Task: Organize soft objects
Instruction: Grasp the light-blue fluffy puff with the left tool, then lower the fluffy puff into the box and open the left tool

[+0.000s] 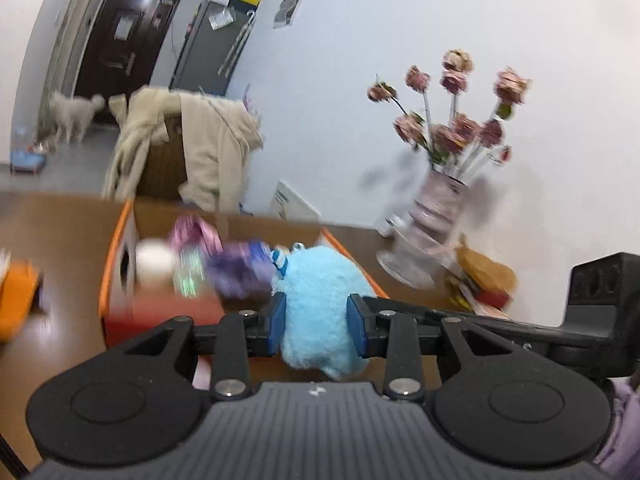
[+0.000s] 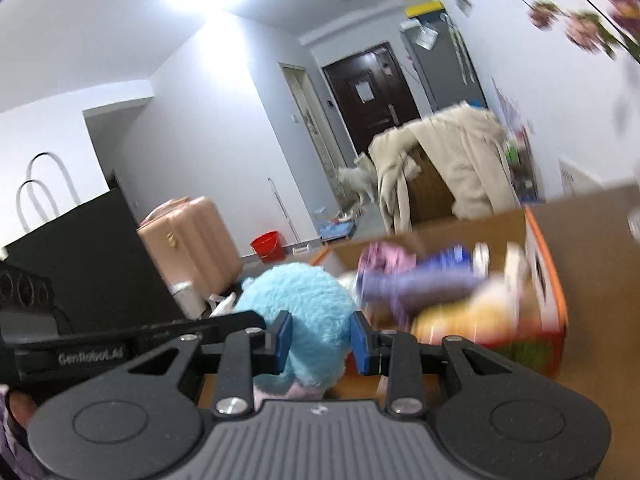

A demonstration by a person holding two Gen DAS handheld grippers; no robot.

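Both claws clamping blue plush toy [image 1: 316, 300], carrying toward cardboard box [image 1: 120, 236].

Left claw [image 1: 316, 322] and right claw [image 2: 321, 340] each pinching opposite sides of toy, pads sinking into fur. Hanging clear of table [image 1: 60, 220], just in front of box already stuffed with other soft toys. Looking light, squashy, non-fragile; fur possibly slipping, so gripping deep into body bulk rather than loose pile.

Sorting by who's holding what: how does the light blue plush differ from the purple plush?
The light blue plush is pinched between the left tongs and the right tongs; the purple plush lies loose in the cardboard box. The blue one looks bulkier and sharp, the purple one blurred. Both are fluffy.
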